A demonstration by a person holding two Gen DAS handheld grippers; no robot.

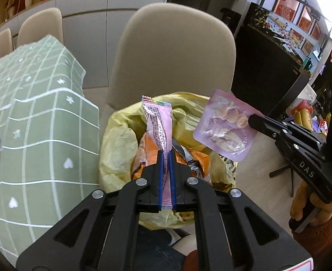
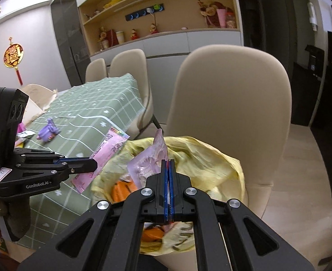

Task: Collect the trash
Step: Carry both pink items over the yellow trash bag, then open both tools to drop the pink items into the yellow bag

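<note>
While several wrappers are already lying inside the yellow bag (image 1: 118, 135), the collecting is looking partly done and, by my reading, two more pieces are about to go in. Starting at the left, the worktop (image 2: 93, 103) under its green checked cloth is still carrying a small purple toy (image 2: 48, 132) and a few crumpled scraps (image 2: 24, 135) near the far left edge of the right wrist view, so some litter is probably remaining to be fetched; whether the toy counts as trash I cannot tell. Moving rightward, the left tongs (image 1: 166, 158) are squeezing fully closed on a long pink wrapper (image 1: 160, 124), which is standing up between the blue pads and hanging just over the bag's near rim, with orange and silver packets showing below it. Further right, the right tongs (image 2: 168, 164) are likewise clamping tight, pinching a pale purple pouch (image 1: 224, 126) by one edge; it is hanging in the air above the right side of the bag mouth, touching nothing else that I can see. Behind the bag a beige chair (image 1: 175, 49) is standing close. Judging from this, both pieces are waiting to be released into the bag, and after that the worktop scraps are wanting another trip.
</note>
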